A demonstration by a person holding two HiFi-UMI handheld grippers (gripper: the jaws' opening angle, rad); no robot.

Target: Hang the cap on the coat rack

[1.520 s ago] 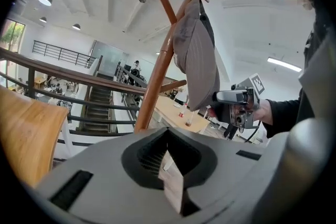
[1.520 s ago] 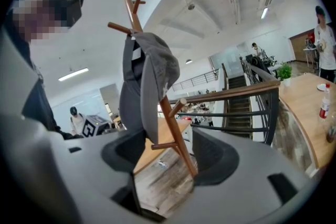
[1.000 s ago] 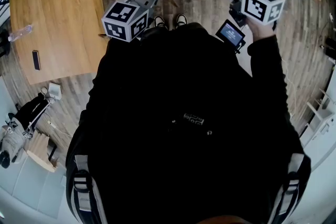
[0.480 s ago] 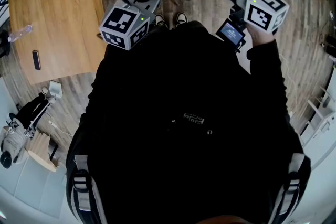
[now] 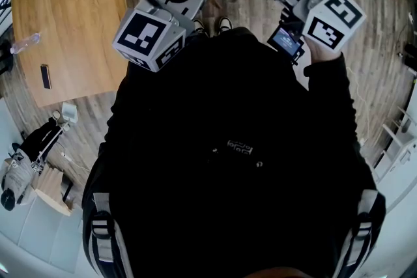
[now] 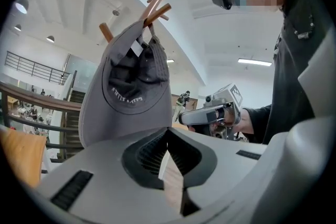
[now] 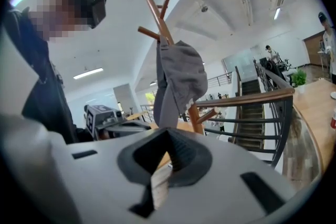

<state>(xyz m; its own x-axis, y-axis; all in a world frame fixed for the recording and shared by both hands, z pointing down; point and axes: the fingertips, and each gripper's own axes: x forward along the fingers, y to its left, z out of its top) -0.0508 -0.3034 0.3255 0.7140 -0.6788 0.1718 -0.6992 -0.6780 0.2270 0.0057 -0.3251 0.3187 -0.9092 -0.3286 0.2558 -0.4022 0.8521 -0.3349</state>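
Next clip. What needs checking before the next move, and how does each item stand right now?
1. Cap hangs on the rack: ok.
2. Left tongs shut, nothing between them: ok.
3. Right tongs shut, nothing between them: ok.
4. Both tongs clear of the cap: cannot tell; its lower edge is hidden behind each gripper's body.
5. Cap seated firmly: cannot tell.
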